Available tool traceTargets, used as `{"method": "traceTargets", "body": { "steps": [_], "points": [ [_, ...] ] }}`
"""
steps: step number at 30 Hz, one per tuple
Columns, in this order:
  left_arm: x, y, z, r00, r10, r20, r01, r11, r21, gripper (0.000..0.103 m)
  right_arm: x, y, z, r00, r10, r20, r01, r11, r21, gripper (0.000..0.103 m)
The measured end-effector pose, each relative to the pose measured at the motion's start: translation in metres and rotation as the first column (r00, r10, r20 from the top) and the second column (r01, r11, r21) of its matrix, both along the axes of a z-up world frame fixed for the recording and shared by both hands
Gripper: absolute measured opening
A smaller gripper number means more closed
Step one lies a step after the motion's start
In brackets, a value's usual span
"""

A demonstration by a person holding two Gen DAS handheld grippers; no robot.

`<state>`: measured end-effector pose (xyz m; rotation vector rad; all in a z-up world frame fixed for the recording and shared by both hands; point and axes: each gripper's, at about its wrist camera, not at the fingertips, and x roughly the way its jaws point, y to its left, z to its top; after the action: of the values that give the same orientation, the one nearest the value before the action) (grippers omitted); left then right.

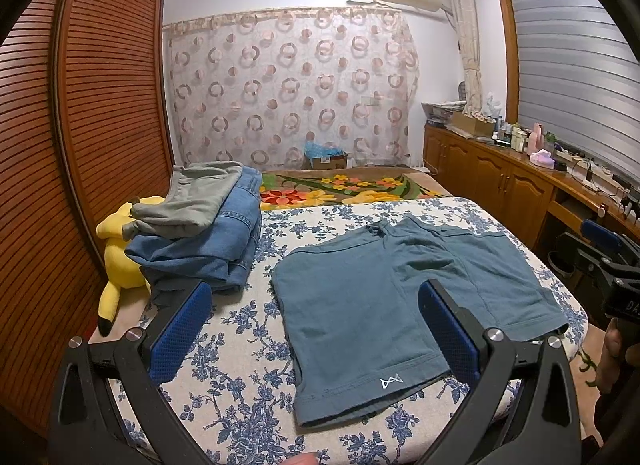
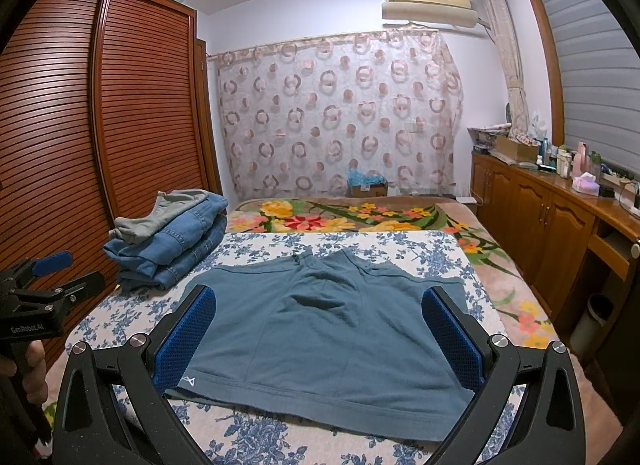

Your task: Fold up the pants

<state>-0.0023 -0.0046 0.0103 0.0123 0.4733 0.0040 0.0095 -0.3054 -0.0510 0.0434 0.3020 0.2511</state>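
We hold both tools above the near edge of the bed (image 1: pixel 248 349), and neither has taken hold of anything. Our left gripper (image 1: pixel 316 329) is spread wide, its blue pads hovering over the floral sheet and the near left leg of the teal shorts (image 1: pixel 384 305); our right gripper (image 2: pixel 320 329) is likewise spread wide, framing the hem of the same shorts (image 2: pixel 320 329) without touching the cloth, as far as we can tell. The shorts lie flat and opened out on the blue-flowered sheet, waistband toward the far side, both legs toward us, a small white logo on the near left hem. We see no fold in them yet, so for this garment we judge the work to be at its very start: the legs must be brought one over the other, then the length doubled. To the left, near the wardrobe (image 2: pixel 120 105), a stack of folded clothes (image 1: pixel 204 233) sits on the bed, blue jeans below and a grey piece on top, which suggests that other items are already done. A yellow plush toy (image 1: pixel 116 257) lies just beside that stack at the bed's edge.
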Motion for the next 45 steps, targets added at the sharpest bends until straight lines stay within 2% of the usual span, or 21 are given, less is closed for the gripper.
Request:
{"method": "traceTargets", "body": {
  "steps": [45],
  "points": [
    [-0.0043,-0.0083,0.0036,1.0,-0.004,0.002,0.004,1.0,0.006,0.103,0.0003,-0.0001,0.0002,1.0,0.004,0.003,-0.004,1.0,0.0,0.103]
  ]
}}
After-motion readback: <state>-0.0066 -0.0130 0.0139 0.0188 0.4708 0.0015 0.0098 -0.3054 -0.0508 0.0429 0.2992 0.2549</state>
